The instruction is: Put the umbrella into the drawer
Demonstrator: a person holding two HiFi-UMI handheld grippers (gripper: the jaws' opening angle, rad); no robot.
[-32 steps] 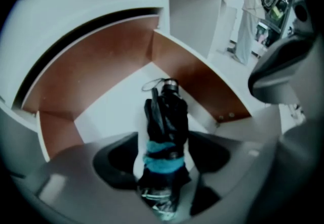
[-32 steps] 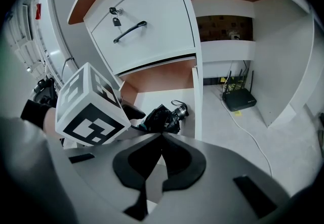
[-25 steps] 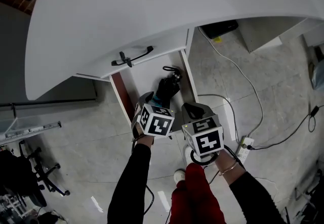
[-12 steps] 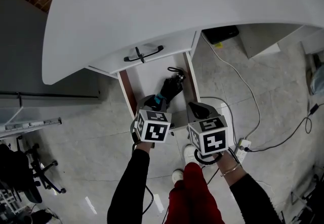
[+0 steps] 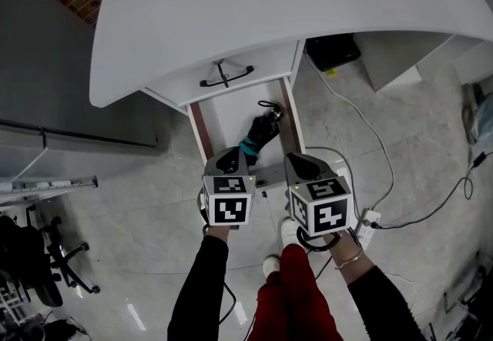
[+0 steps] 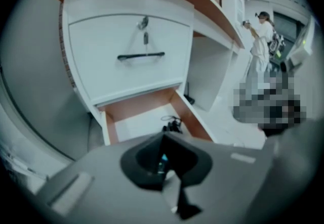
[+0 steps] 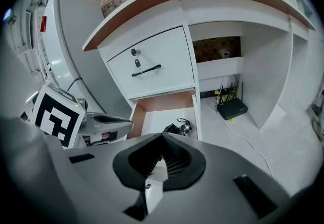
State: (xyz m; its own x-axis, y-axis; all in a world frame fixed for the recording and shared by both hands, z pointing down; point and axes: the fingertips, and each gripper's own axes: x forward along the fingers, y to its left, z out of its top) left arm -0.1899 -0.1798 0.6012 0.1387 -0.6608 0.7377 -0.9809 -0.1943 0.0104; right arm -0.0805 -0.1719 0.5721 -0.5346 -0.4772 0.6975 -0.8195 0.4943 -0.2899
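Inside the drawer (image 5: 290, 110) the umbrella (image 5: 260, 134) is already laid; left gripper's (image 5: 231, 158) jaws have just been closed empty, right gripper's (image 5: 299, 166) are pressed together, and pushing the drawer shut is probably called for.

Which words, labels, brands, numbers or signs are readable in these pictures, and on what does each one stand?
No text can be read in any view.
Left marker cube and right marker cube: black-and-white square patterns only, no letters.
Yellow tag beside the black box on the floor: too small to read.
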